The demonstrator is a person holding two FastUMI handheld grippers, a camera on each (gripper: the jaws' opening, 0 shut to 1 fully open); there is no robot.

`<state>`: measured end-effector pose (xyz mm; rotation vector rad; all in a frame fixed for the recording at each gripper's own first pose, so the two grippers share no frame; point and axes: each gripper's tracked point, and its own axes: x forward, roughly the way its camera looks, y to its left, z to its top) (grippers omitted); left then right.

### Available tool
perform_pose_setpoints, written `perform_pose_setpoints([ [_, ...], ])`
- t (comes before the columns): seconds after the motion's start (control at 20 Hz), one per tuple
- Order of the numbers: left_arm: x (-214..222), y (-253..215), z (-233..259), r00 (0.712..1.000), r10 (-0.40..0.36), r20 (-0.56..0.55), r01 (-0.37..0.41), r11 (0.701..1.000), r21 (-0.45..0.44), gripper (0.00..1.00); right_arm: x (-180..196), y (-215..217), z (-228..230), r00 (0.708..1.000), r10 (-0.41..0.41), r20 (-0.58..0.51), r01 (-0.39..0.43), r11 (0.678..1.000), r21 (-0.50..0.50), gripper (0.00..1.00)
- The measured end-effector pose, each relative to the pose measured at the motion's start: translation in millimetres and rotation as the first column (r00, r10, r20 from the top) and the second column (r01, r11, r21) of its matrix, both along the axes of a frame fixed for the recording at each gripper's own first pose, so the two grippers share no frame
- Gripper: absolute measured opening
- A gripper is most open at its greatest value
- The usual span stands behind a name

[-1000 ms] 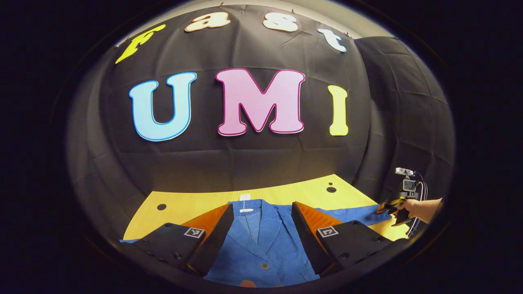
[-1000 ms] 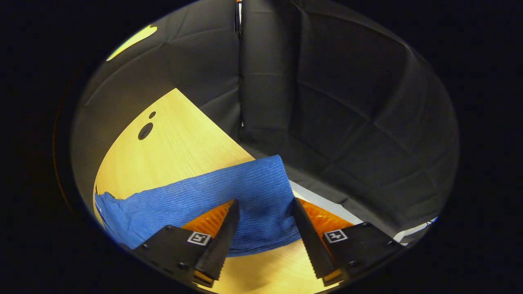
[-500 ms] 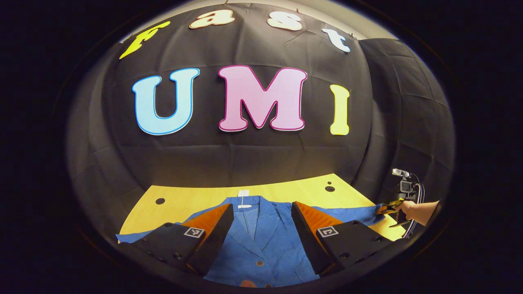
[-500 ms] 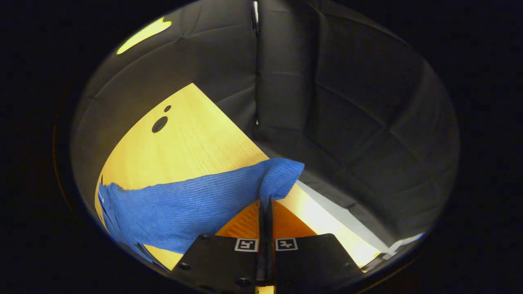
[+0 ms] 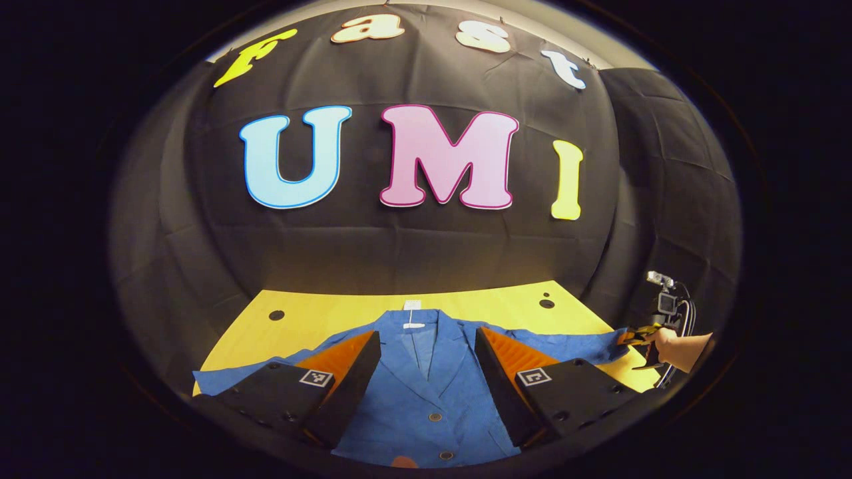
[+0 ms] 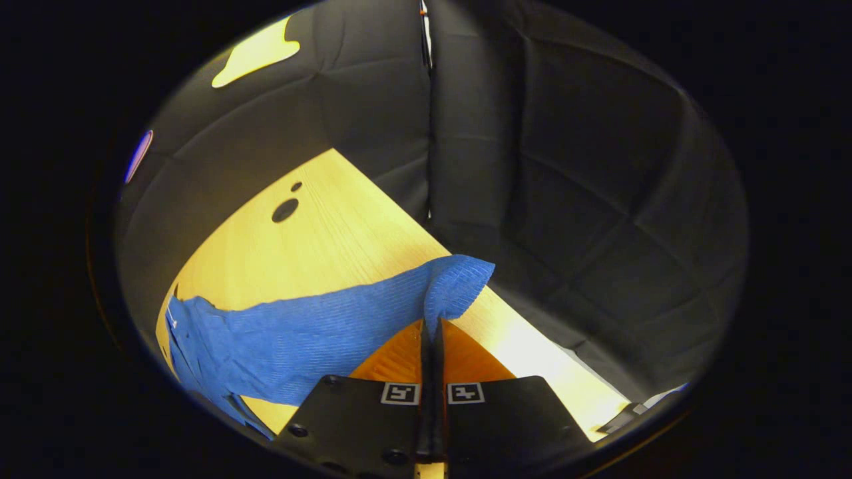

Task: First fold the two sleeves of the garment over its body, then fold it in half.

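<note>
Since a second ago my right gripper [image 6: 431, 327] has gone from gaping around the blue jacket's sleeve [image 6: 313, 326] to clenching its cuff, which is now lifting off the wooden table [image 6: 313, 233]. My left gripper [image 5: 426, 372] is hovering with its fingers spread over the jacket [image 5: 426, 392], which is lying flat and buttoned. The cloth is looking light and limp; I am judging the cuff edge the place to hold.

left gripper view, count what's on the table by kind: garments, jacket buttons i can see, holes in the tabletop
garments: 1, the blue jacket
buttons showing on it: 2
holes in the table: 3, one at left, two at right
total: 6
</note>
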<state>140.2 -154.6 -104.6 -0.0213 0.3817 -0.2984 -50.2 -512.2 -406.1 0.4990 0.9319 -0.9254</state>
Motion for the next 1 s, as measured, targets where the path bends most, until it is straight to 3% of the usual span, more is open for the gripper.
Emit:
perform_pose_setpoints([
  [0.15,-13.4,15.0,-1.5,1.000,0.015,-0.001,-0.015,1.000,-0.012,0.82,10.7,21.7,29.0,0.997,-0.013,0.071,0.013,1.000,0.009,0.01],
  [0.5,-39.2,62.4,-0.3,0.999,0.035,0.014,-0.034,0.999,-0.040,0.82,57.8,91.5,73.6,0.989,0.061,0.135,-0.057,0.998,-0.033,0.01],
  [0.75,-62.2,118.1,-0.6,0.997,0.073,0.034,-0.071,0.996,-0.050,0.82,111.4,166.9,113.4,0.963,0.151,0.225,-0.140,0.988,-0.065,0.01],
  [1.0,-90.2,179.3,-10.7,0.987,0.161,0.017,-0.160,0.984,-0.085,0.82,171.0,253.4,143.1,0.925,0.257,0.280,-0.244,0.967,-0.078,0.01],
])
